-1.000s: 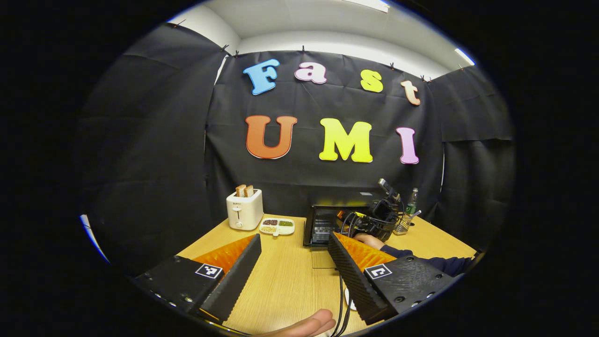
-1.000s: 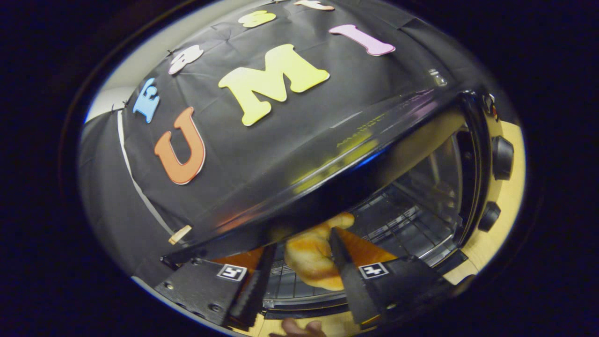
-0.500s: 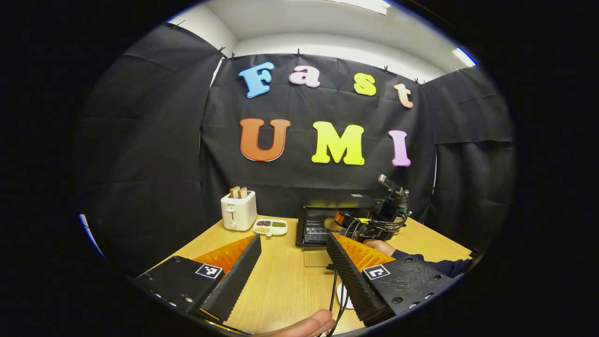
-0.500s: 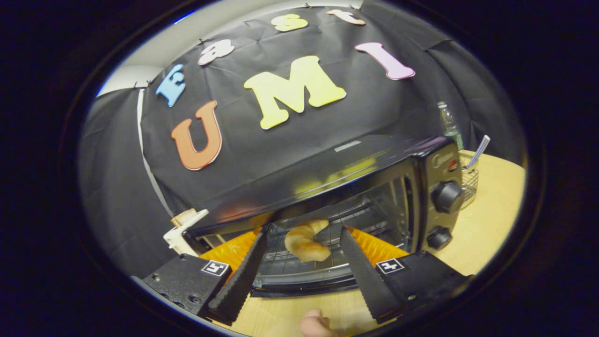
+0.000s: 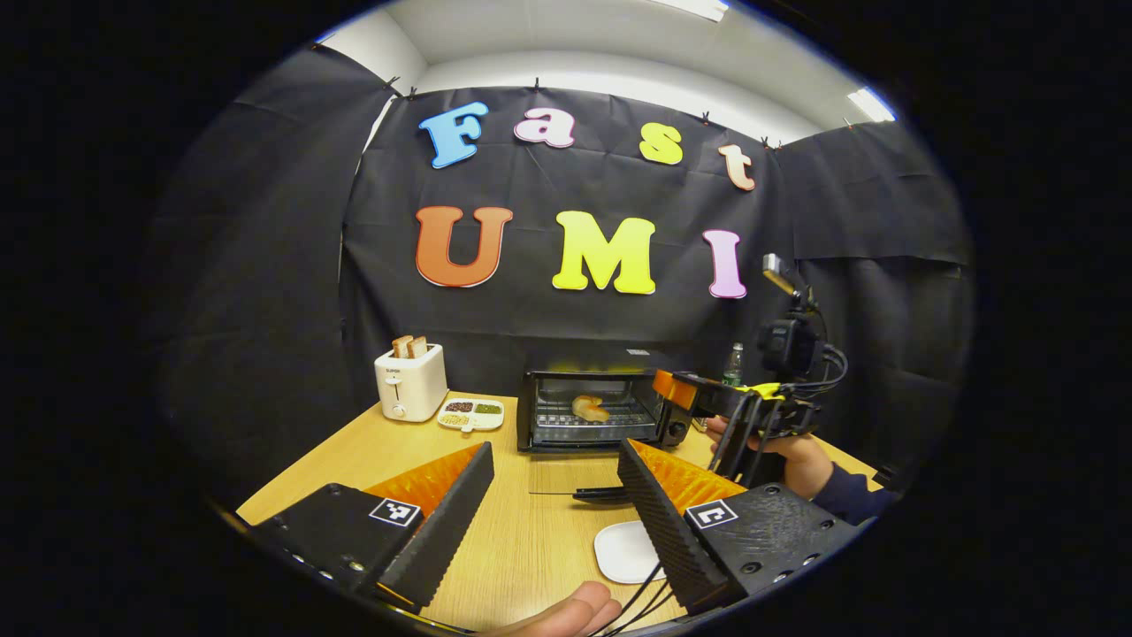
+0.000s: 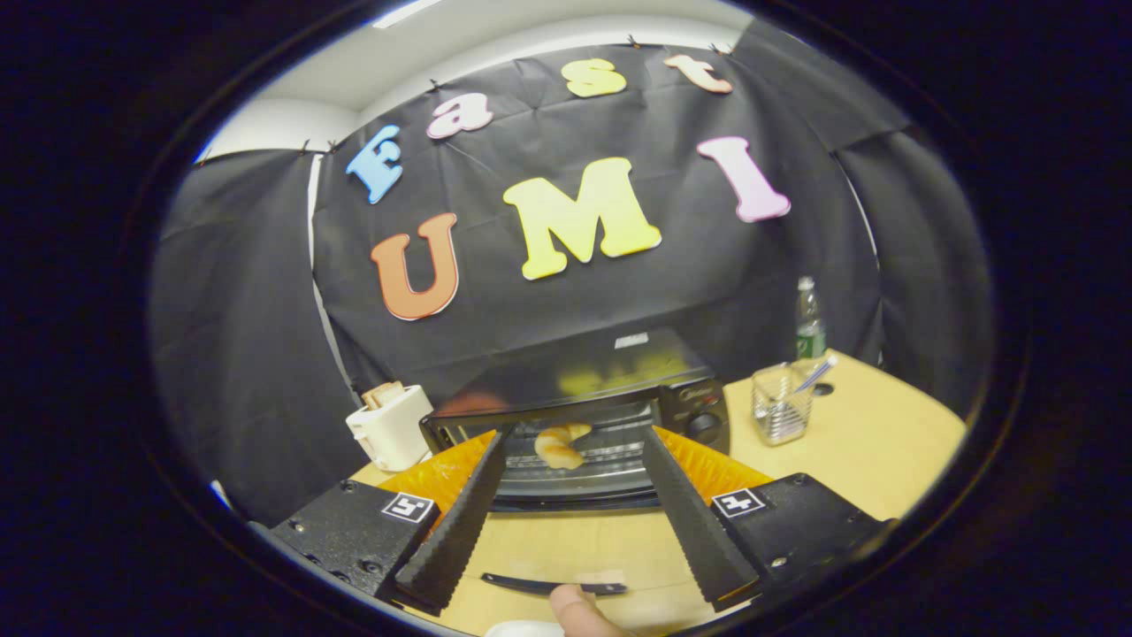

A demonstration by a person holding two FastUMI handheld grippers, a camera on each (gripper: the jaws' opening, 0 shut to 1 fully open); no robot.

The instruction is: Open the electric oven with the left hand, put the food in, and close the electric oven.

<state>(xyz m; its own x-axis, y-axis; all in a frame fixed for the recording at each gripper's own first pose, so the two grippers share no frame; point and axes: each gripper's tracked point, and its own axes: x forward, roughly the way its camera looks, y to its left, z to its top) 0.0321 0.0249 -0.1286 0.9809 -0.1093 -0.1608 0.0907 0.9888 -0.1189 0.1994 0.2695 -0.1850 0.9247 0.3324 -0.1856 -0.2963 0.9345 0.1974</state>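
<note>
The food [image 5: 587,408], a croissant-like pastry, lies on the wire rack inside the electric oven [image 5: 594,409], toward the middle of the cavity. The oven door [image 5: 591,488] is dropped flat toward the front, its handle nearest the person. Judged state: food loaded, door closing not yet done.

Hazards from here:
- Door is glass and lies low over the bench [image 5: 513,548]. A closing lift taken off-centre on the handle could let it slip from the fingers and drop open again.
- Oven body looks light; a hard push on the door may slide it back toward the booth wall.
- White plate [image 5: 626,550] sits just in front of the door edge, w/ cables trailing over it. A low approach could snag or shove it.
- Right hand-held gripper [image 6: 575,522] is released, jaws spread, nothing between them, level w/ the oven mouth; it could foul the door's swing if not cleared.
- Left hand-held gripper [image 5: 553,522] is likewise released and empty, well short of the door.

Count:
- Oven: 1. Knobs on its right panel: 2 seen.
- Food item: 1.
- Plate: 1.
- Toaster [image 5: 409,380]: 1, w/ 2 toast slices.
- Divided dish [image 5: 471,413]: 1.
- Bottle [image 6: 806,318]: 1.
- Wire cup [image 6: 782,414]: 1.
- Hand-held grippers: 2.
</note>
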